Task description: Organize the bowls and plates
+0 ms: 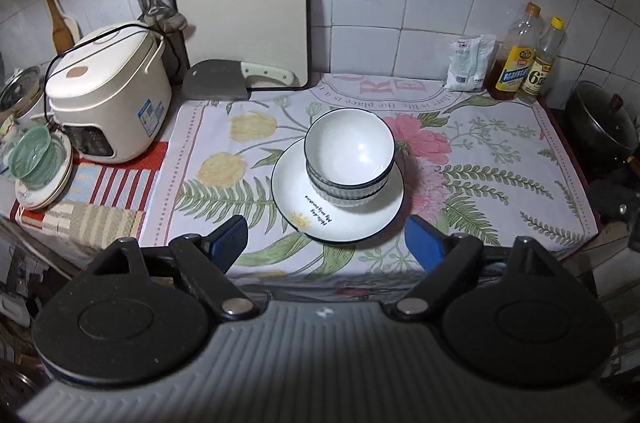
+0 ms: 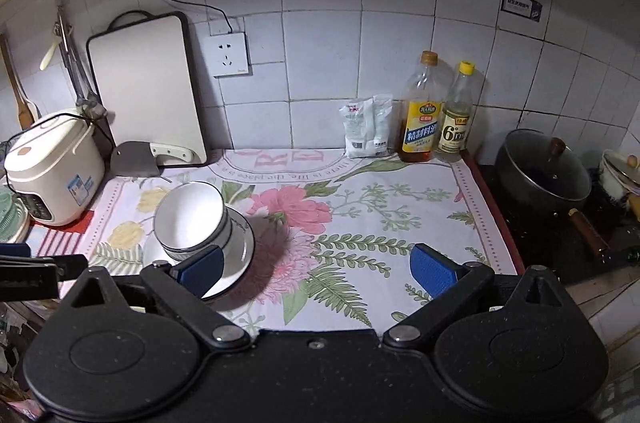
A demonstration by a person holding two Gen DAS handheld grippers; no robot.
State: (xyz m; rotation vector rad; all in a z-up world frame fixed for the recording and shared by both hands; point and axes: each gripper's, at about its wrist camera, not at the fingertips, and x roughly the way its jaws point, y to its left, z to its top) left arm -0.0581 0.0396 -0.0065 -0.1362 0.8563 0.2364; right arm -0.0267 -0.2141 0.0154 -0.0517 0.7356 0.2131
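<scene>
White bowls with dark rims (image 1: 348, 159) are nested in a stack on a white plate (image 1: 304, 207) that lies on the floral cloth (image 1: 480, 159). My left gripper (image 1: 326, 243) hovers open above the counter's front edge, just short of the plate, with nothing between its blue pads. In the right wrist view the same bowls (image 2: 192, 219) and plate (image 2: 240, 255) sit at the left. My right gripper (image 2: 318, 269) hangs open over the cloth (image 2: 360, 207), its left pad (image 2: 200, 269) in front of the plate, holding nothing.
A rice cooker (image 1: 108, 95), a cleaver (image 1: 224, 83) and a cutting board (image 1: 240, 3) stand at the back left. A green strainer on plates (image 1: 36, 163) sits far left. Two bottles (image 1: 528, 55) and a bag (image 1: 468, 63) stand at the back right, a lidded pan (image 2: 548, 175) beyond the cloth.
</scene>
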